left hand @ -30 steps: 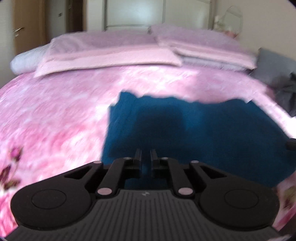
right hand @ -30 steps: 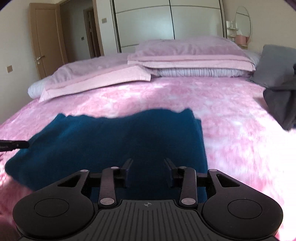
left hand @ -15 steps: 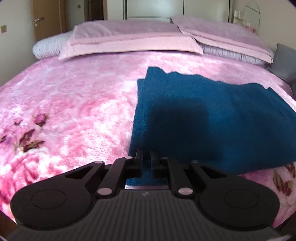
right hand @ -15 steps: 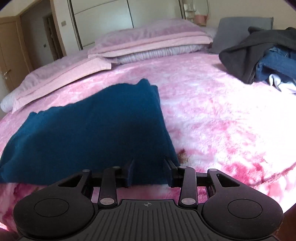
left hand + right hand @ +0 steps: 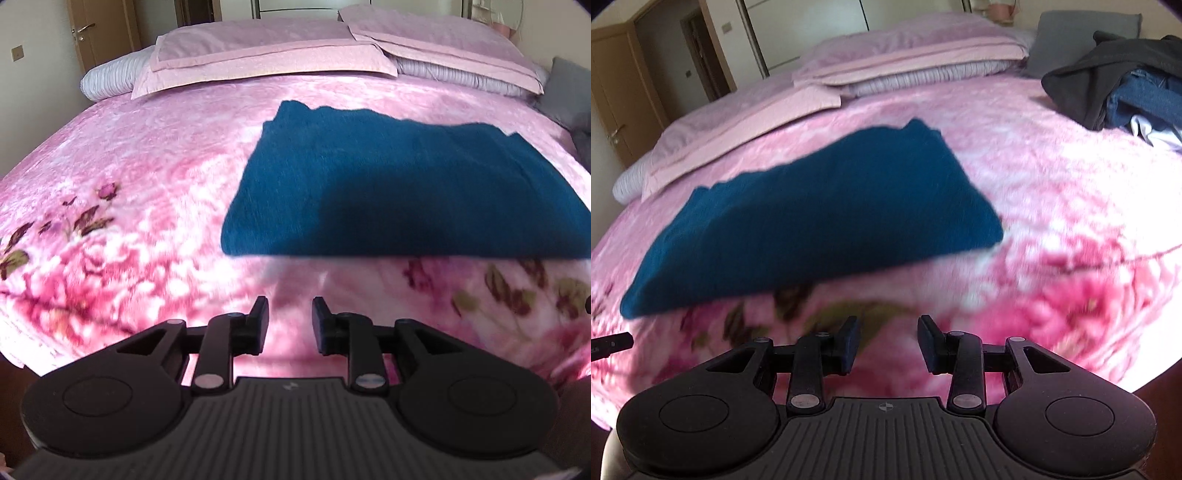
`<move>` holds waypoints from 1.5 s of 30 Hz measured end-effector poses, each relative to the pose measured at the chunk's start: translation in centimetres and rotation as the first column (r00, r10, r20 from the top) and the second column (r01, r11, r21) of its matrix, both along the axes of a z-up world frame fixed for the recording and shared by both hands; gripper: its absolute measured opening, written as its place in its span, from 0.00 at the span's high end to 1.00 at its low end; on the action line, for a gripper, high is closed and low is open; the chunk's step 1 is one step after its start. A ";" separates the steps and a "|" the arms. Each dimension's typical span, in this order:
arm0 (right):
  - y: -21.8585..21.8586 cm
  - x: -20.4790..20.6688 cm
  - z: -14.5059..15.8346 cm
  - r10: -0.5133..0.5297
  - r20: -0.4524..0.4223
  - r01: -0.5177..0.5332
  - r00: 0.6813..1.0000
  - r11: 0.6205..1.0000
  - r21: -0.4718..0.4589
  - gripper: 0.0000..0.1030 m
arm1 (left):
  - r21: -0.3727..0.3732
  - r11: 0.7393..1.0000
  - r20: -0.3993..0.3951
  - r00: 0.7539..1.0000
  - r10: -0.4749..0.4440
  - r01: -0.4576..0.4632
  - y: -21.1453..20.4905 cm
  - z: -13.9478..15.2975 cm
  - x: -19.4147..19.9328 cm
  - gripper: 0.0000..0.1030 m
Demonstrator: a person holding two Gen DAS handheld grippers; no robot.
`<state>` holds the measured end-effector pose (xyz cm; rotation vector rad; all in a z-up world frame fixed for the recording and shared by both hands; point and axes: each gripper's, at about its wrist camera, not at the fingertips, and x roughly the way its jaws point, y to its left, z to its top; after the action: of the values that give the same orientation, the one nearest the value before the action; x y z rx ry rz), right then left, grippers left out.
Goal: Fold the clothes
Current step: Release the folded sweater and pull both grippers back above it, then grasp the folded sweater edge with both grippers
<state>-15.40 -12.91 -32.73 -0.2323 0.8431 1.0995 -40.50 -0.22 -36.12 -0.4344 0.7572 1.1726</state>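
A dark blue folded garment [image 5: 399,184] lies flat on the pink flowered bed cover [image 5: 129,206]; the right wrist view shows the same garment [image 5: 820,221] from the other side. My left gripper [image 5: 290,321] hangs short of the garment's near edge, its jaws opening with only bed cover between them. My right gripper [image 5: 889,341] is open and empty too, held back from the near edge and clear of the cloth. A dark tip at the left edge [image 5: 611,341] of the right wrist view appears to belong to the other gripper.
Pink pillows [image 5: 258,51] line the head of the bed. A heap of dark, denim and white clothes [image 5: 1123,88] sits at the bed's right side beside a grey cushion [image 5: 1082,33]. A wooden door [image 5: 613,107] and wardrobe stand behind.
Both grippers have drawn back off the blue garment toward the bed's near edge. The left jaws, shut on its edge before, have parted and the cloth now lies free.
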 end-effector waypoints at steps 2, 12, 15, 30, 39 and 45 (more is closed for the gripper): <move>-0.4 -0.3 0.1 0.000 0.001 0.000 1.000 1.000 -0.008 0.63 | 0.009 1.000 -0.001 1.000 -0.001 0.001 -0.5 0.4 0.0 0.74; -2.1 -2.1 1.2 0.017 0.011 -0.017 1.000 1.000 0.007 0.62 | 0.080 0.997 -0.001 1.000 -0.015 0.015 -3.6 2.9 -0.3 0.71; -2.6 -2.7 1.4 0.028 0.008 -0.028 1.000 1.000 0.009 0.62 | 0.095 0.995 -0.002 1.000 -0.027 0.027 -4.6 3.4 -0.5 0.71; -4.5 -4.7 3.1 0.052 0.024 -0.053 0.998 0.998 0.042 0.62 | 0.141 0.987 0.012 0.997 -0.082 0.080 -7.4 4.9 -0.2 0.69; -4.2 -4.5 2.9 0.054 0.024 -0.055 0.998 0.998 0.038 0.62 | 0.136 0.987 0.005 0.996 -0.087 0.086 -7.2 5.0 0.4 0.68; -3.6 -3.2 2.3 0.053 0.008 -0.054 0.999 0.998 0.041 0.62 | 0.109 0.990 0.019 0.995 -0.095 0.092 -5.6 3.9 0.6 0.68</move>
<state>-18.64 -16.55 -30.47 -0.2253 0.8107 1.1644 -39.94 -5.79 -32.17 -0.3195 0.6830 1.1129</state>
